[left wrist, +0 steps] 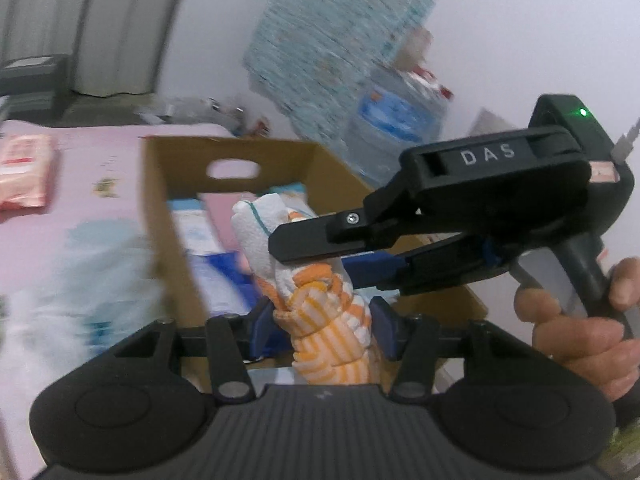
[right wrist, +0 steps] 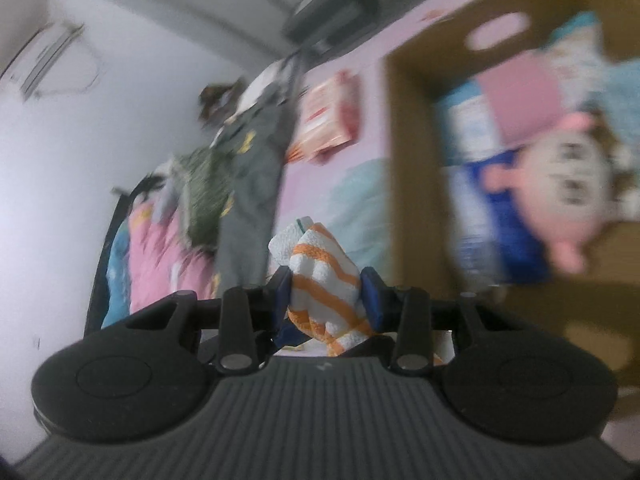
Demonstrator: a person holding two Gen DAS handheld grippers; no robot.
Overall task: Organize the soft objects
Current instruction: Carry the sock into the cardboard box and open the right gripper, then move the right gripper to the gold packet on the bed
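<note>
Two grippers on one towel, box half filled

Both sets of jaws clamped on the same rolled orange-and-white striped towel [left wrist: 320,320], carried above the pink bedspread [left wrist: 92,160] toward the open cardboard box [left wrist: 168,184].

Far left of the left wrist view: a pink-and-white packet [left wrist: 24,172] lying flat on the spread, outside the box. Next, pale blue fabric [left wrist: 80,264], too blurred to name, also outside. Centre: left gripper [left wrist: 322,324] with blue pads pressed on the towel's lower end. Just above and to the right: right gripper [left wrist: 308,248], reaching in sideways, jaws closed across the towel's upper part, a hand [left wrist: 580,320] around its handle.

Right wrist view, left to right: heaped clothing [right wrist: 224,184] along the bed's far side, then the towel pinched between blue pads, then a plush doll [right wrist: 568,192] already lying in the box beside folded pink and blue items.

Judged progress: partway. Several soft things boxed; towel in transit, not yet lowered in; packet, pale fabric and clothing heap apparently left to sort.
</note>
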